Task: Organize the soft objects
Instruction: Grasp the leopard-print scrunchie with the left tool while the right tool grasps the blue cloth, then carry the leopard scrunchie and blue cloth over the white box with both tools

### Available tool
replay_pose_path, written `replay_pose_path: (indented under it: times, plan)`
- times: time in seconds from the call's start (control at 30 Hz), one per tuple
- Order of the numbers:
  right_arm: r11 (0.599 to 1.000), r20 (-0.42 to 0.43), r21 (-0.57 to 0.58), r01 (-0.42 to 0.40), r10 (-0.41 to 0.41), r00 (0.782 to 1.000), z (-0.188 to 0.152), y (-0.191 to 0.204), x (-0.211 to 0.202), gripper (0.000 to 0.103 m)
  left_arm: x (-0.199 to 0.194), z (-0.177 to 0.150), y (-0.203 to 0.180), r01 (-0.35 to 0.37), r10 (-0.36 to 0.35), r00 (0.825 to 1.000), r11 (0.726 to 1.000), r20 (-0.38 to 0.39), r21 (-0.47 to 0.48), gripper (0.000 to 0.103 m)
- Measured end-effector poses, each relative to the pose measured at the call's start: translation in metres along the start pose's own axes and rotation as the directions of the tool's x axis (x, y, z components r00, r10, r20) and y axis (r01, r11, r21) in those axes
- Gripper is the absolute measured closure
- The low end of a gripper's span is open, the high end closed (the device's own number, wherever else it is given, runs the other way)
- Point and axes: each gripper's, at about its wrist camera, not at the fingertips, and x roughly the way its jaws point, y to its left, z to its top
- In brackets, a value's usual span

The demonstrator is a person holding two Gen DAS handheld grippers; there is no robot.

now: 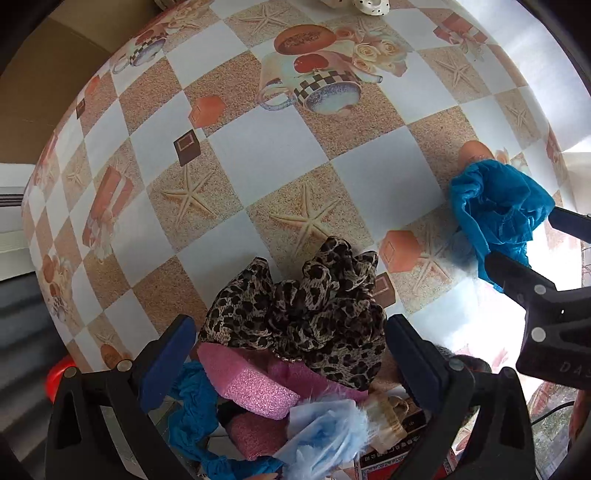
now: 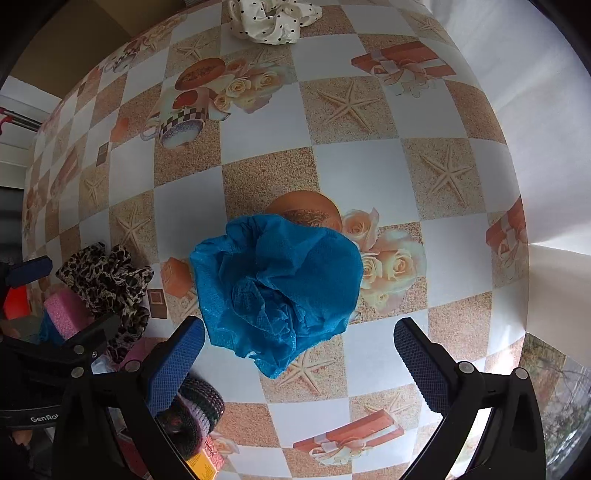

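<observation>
A leopard-print scrunchie (image 1: 310, 306) lies on a pile of soft things: pink sponges (image 1: 251, 380), a blue scrunchie (image 1: 195, 417) and a light-blue fluffy item (image 1: 325, 435). My left gripper (image 1: 291, 354) is open, its jaws on either side of the leopard scrunchie. A bright blue crumpled cloth (image 2: 277, 284) lies on the patterned tablecloth (image 2: 266, 170). My right gripper (image 2: 299, 358) is open, just in front of the cloth, its jaws wide apart. The cloth (image 1: 495, 210) and the right gripper's fingers (image 1: 517, 273) also show in the left wrist view. The leopard scrunchie (image 2: 110, 280) shows at the left of the right wrist view.
A white polka-dot scrunchie (image 2: 269, 18) lies at the table's far edge. A dark knitted item (image 2: 199, 406) and a small orange box (image 2: 203, 461) sit near the right gripper's left finger. A red object (image 1: 59, 373) is beside the pile.
</observation>
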Motion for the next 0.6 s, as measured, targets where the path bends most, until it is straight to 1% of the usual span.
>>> replay_pose_path:
  times: [0.07, 0.1, 0.17, 0.23, 0.27, 0.3, 0.33, 0.37, 0.4, 0.43, 0.47, 0.53, 0.57, 0.6]
  plan:
    - [0.999, -0.013, -0.035, 0.023, -0.023, 1.0, 0.009, 0.011, 0.015, 0.0, 0.009, 0.012, 0.0, -0.069, 0.069, 0.998, 0.998, -0.005, -0.002, 0.001]
    - [0.998, -0.016, -0.046, 0.029, -0.03, 0.999, 0.016, 0.02, 0.026, 0.0, 0.014, 0.019, -0.002, -0.084, 0.084, 0.996, 0.996, 0.01, -0.006, 0.003]
    - [0.997, -0.021, -0.058, 0.041, -0.043, 0.999, 0.023, 0.029, 0.037, 0.0, 0.025, 0.022, -0.006, -0.065, 0.065, 0.998, 0.998, -0.019, -0.005, 0.02]
    - [0.997, -0.018, -0.064, 0.032, -0.034, 0.999, 0.023, 0.04, 0.046, 0.0, 0.033, 0.023, -0.009, -0.048, 0.048, 0.998, 0.999, -0.042, -0.009, 0.026]
    - [0.997, -0.016, -0.069, 0.037, -0.038, 0.999, 0.02, 0.043, 0.045, 0.007, 0.035, 0.028, -0.011, -0.05, 0.05, 0.998, 0.999, -0.042, -0.007, 0.037]
    - [0.997, -0.013, -0.081, 0.021, -0.022, 1.0, 0.022, 0.049, 0.049, 0.03, 0.036, 0.034, -0.013, -0.061, 0.061, 0.997, 0.998, -0.038, 0.001, 0.042]
    - [0.996, -0.015, -0.089, 0.025, -0.027, 1.0, 0.024, 0.049, 0.049, 0.034, 0.034, 0.036, -0.018, -0.061, 0.061, 0.998, 0.998, -0.029, 0.01, 0.053]
    - [0.995, -0.01, -0.095, 0.039, -0.04, 0.999, 0.018, 0.044, 0.041, 0.042, 0.033, 0.036, -0.021, -0.048, 0.048, 0.999, 0.999, -0.014, 0.015, 0.068]
    - [0.995, -0.011, -0.098, 0.034, -0.035, 0.999, 0.017, 0.043, 0.039, 0.057, 0.032, 0.034, -0.021, -0.012, 0.012, 1.0, 1.0, -0.002, 0.015, 0.072]
    - [0.995, -0.012, -0.097, 0.012, -0.013, 1.0, 0.011, 0.039, 0.036, 0.064, 0.031, 0.035, -0.021, 0.018, -0.018, 1.0, 1.0, 0.014, 0.001, 0.075]
    - [0.996, -0.009, -0.087, -0.015, 0.015, 1.0, 0.013, 0.039, 0.035, 0.069, 0.027, 0.037, -0.02, 0.031, -0.031, 0.999, 0.999, 0.035, -0.014, 0.076]
    - [0.996, 0.009, -0.061, -0.071, 0.072, 0.997, 0.015, 0.037, 0.031, 0.069, 0.021, 0.035, -0.018, 0.045, -0.042, 0.995, 0.998, 0.087, -0.035, 0.077]
    - [0.994, 0.016, -0.055, -0.091, 0.092, 0.996, 0.015, 0.031, 0.027, 0.069, 0.015, 0.038, -0.005, 0.051, -0.046, 0.993, 0.998, 0.107, -0.042, 0.077]
    - [0.993, 0.029, -0.05, -0.109, 0.111, 0.993, 0.015, 0.03, 0.023, 0.069, 0.01, 0.039, -0.002, 0.058, -0.05, 0.99, 0.997, 0.135, -0.056, 0.077]
